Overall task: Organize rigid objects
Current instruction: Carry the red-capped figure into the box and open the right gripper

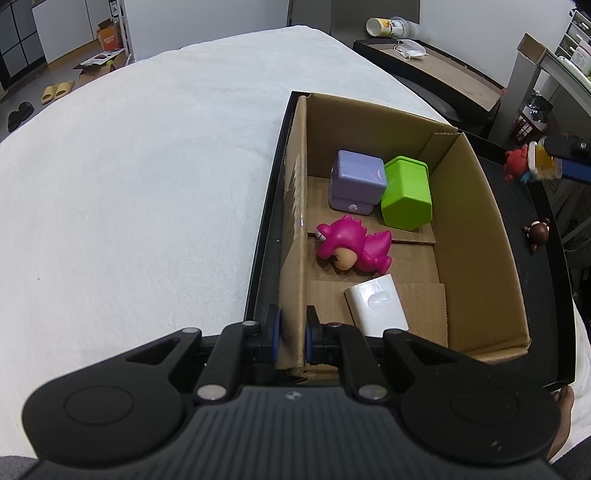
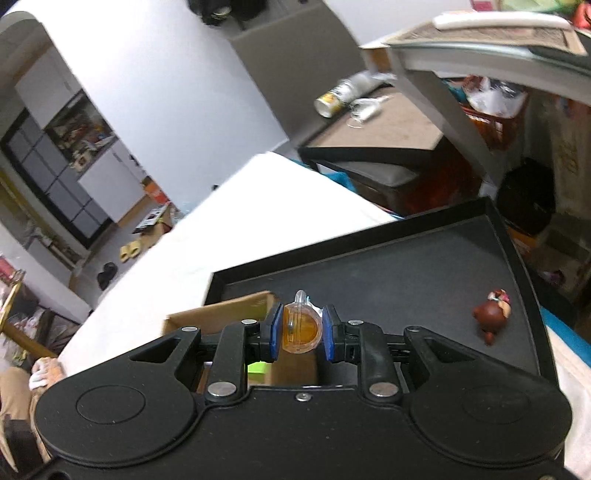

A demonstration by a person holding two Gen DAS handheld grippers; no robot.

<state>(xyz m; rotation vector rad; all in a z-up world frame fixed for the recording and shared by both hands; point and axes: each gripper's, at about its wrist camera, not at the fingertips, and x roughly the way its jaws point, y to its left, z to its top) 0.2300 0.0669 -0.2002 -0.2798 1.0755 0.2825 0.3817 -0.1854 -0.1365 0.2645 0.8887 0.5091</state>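
My left gripper (image 1: 291, 334) is shut on the near left wall of a cardboard box (image 1: 476, 236). The box sits on a black tray (image 1: 264, 229) and holds a purple cube (image 1: 356, 181), a green block (image 1: 406, 194), a pink dinosaur toy (image 1: 352, 245) and a white block (image 1: 376, 304). My right gripper (image 2: 301, 332) is shut on a clear orange toy (image 2: 300, 330) and holds it in the air above the tray (image 2: 406, 266). The same toy shows in the left wrist view (image 1: 535, 158) at the far right, with a red part. A small brown figure (image 2: 493, 314) lies on the tray, also in the left wrist view (image 1: 537, 232).
A white cloth (image 1: 140, 184) covers the table left of the tray. A side table (image 1: 436, 70) with a tipped cup (image 1: 380, 26) and a mask stands behind. Shelving (image 2: 480, 62) and clutter fill the right side. A corner of the cardboard box (image 2: 221, 314) shows below my right gripper.
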